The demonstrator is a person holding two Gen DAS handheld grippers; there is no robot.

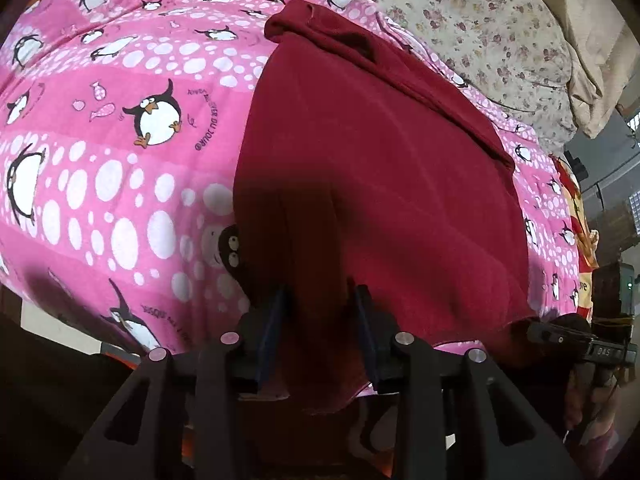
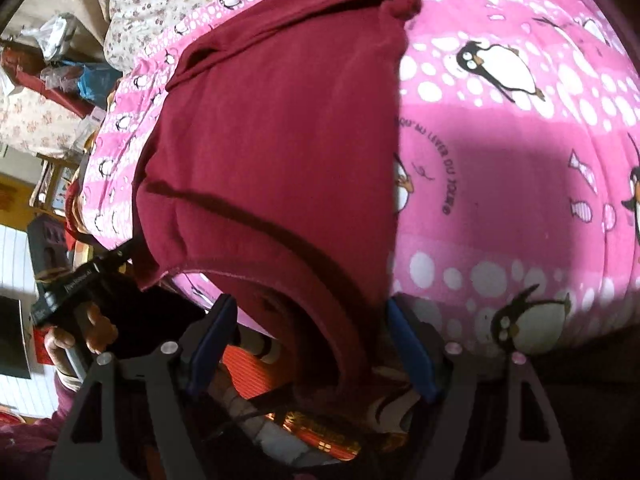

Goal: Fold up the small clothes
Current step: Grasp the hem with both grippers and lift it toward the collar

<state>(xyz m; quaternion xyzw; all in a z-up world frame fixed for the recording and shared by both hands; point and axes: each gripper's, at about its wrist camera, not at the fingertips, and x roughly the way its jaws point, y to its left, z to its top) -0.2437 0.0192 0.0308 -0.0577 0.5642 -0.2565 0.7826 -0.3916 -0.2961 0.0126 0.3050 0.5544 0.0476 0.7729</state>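
A dark red garment (image 1: 360, 140) lies spread on a pink penguin blanket (image 1: 120, 140), its near hem hanging over the blanket's edge. In the left wrist view my left gripper (image 1: 322, 320) is shut on a bunched fold of that hem, and creases run up from the pads. In the right wrist view the garment (image 2: 280, 120) has a folded layer on top. My right gripper (image 2: 312, 344) stands wide open around the hem's curved edge, with cloth passing loosely between the blue pads.
A floral sheet (image 1: 480, 32) covers the bed beyond the blanket (image 2: 500, 160). The left gripper's housing (image 2: 76, 288), held by a hand (image 2: 96, 328), shows at the garment's left corner. Shelves and clutter (image 2: 60, 80) stand past the bed's left side.
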